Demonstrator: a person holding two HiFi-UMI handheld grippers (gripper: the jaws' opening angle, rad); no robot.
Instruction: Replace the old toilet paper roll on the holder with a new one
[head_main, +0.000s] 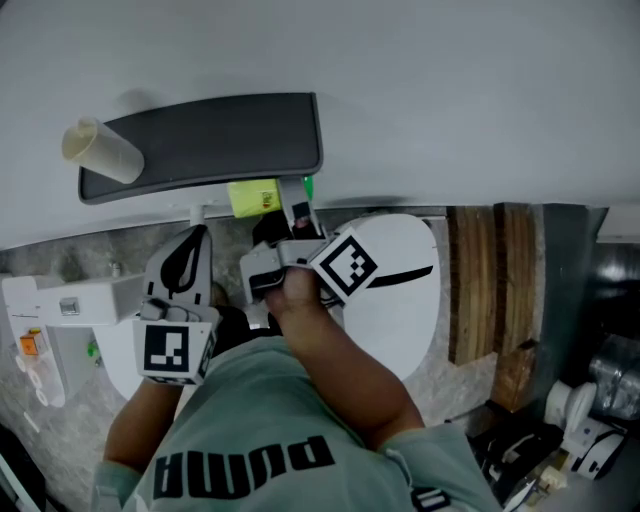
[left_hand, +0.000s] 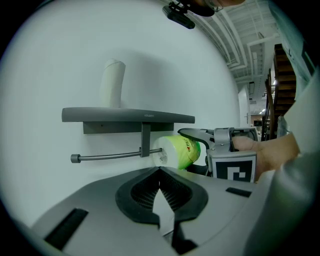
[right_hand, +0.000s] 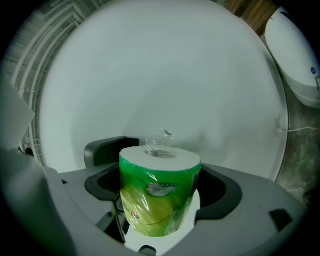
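Toilet paper roll in green plastic wrap (left_hand: 181, 152) sits squeezed in my right claw (right_hand: 162, 192), by the right end of the thin grey metal bar (left_hand: 107, 156). My left claw (left_hand: 160, 172) is closed and empty. Next, I think, its hole must slide onto the bar.

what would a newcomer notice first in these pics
The bright green-wrapped toilet paper roll stands out first, clamped in the right gripper and held just under the grey shelf on the white wall. Next comes the cardboard tube standing upright on that shelf, above the bare holder bar.
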